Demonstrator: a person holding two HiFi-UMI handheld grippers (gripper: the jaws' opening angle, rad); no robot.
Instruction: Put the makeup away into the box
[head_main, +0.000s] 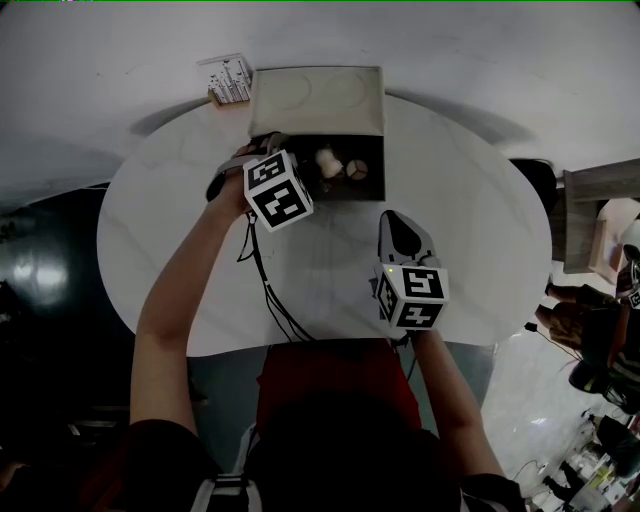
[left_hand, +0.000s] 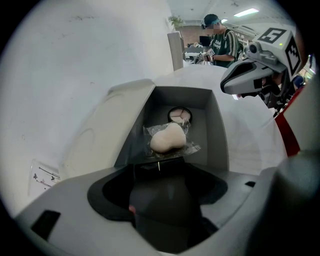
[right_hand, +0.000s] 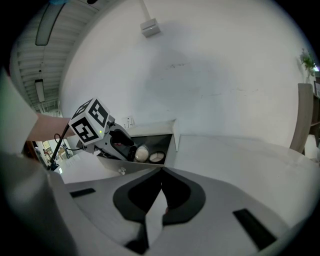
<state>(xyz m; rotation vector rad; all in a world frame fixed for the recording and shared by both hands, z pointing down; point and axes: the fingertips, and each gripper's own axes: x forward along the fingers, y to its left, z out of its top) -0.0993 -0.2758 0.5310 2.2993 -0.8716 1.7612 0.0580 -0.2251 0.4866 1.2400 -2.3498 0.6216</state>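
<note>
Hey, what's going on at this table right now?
A person is packing makeup into an open box with two handheld grippers. The left claw is closed on a dark item I can't identify, at the box's front edge. A wrapped beige sponge and a round compact lie inside. The right claw is shut and empty, over the table.

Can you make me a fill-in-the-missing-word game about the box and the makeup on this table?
The lid of the box is ___.
A pale sponge and a round compact lie ___ the box.
The hand-held gripper at the box, gripping a dark item, is the person's ___ one.
The table is ___ in colour.
Missing words: open; inside; left; white.
</note>
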